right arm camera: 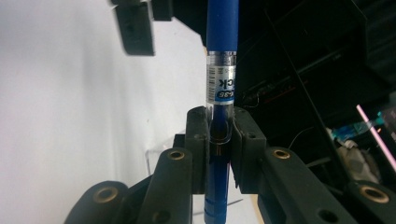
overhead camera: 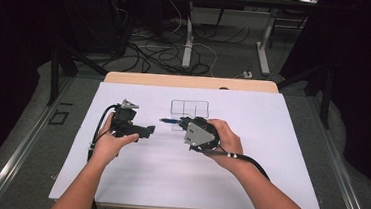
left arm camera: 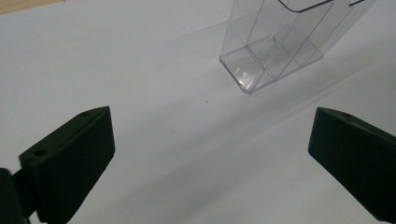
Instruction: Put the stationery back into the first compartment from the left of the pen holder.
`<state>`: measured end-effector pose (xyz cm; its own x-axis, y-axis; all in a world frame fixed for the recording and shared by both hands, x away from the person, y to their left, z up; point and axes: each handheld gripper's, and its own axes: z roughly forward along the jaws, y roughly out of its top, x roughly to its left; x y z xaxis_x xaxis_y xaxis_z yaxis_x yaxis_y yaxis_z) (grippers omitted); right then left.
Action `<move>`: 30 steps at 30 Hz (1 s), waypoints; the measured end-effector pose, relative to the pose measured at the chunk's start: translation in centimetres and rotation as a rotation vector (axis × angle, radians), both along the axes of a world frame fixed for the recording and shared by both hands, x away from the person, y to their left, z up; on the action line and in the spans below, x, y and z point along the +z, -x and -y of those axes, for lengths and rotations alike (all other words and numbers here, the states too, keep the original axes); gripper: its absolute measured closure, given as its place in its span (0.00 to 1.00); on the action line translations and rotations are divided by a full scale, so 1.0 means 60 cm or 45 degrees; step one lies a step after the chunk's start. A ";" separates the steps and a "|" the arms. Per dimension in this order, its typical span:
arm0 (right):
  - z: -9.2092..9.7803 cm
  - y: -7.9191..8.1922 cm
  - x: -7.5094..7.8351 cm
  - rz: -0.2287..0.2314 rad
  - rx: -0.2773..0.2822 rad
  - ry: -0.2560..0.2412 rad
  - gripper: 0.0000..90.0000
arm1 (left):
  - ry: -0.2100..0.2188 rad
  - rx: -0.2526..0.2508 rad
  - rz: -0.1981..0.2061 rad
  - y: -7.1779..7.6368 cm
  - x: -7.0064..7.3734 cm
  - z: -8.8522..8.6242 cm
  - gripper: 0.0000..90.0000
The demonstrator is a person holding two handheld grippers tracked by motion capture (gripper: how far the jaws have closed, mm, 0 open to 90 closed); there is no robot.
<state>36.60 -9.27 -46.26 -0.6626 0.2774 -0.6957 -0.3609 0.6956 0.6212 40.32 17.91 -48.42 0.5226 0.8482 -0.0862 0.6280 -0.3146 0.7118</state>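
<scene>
Right tool (right arm camera: 219,135) clamped on a blue pen (right arm camera: 222,56), left tool (left arm camera: 210,154) wide apart near a clear box (left arm camera: 280,42).

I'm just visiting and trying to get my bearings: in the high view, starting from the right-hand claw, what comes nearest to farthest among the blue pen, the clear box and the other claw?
1. Blue pen: clamped in the right claw, sticking out to its left.
2. Clear box: just behind it on the white sheet.
3. Left claw: across the gap, to the left.
</scene>
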 end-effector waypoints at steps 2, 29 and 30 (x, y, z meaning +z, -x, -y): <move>0.000 -0.008 0.004 -0.039 -0.010 -0.056 0.88 | -0.003 0.013 0.001 0.000 0.000 -0.003 0.00; 0.000 -0.124 0.048 -0.608 -0.202 -0.804 0.88 | 0.020 0.069 0.011 0.002 -0.004 -0.019 0.00; -0.001 -0.126 0.048 -0.614 -0.211 -0.818 0.88 | 0.017 0.066 0.012 0.002 -0.004 -0.019 0.00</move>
<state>44.14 -9.24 -43.36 -0.7636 0.6455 -0.0168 0.1239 0.1720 0.9773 40.19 19.07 -48.66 0.4790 0.8729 -0.0930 0.6363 -0.2722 0.7218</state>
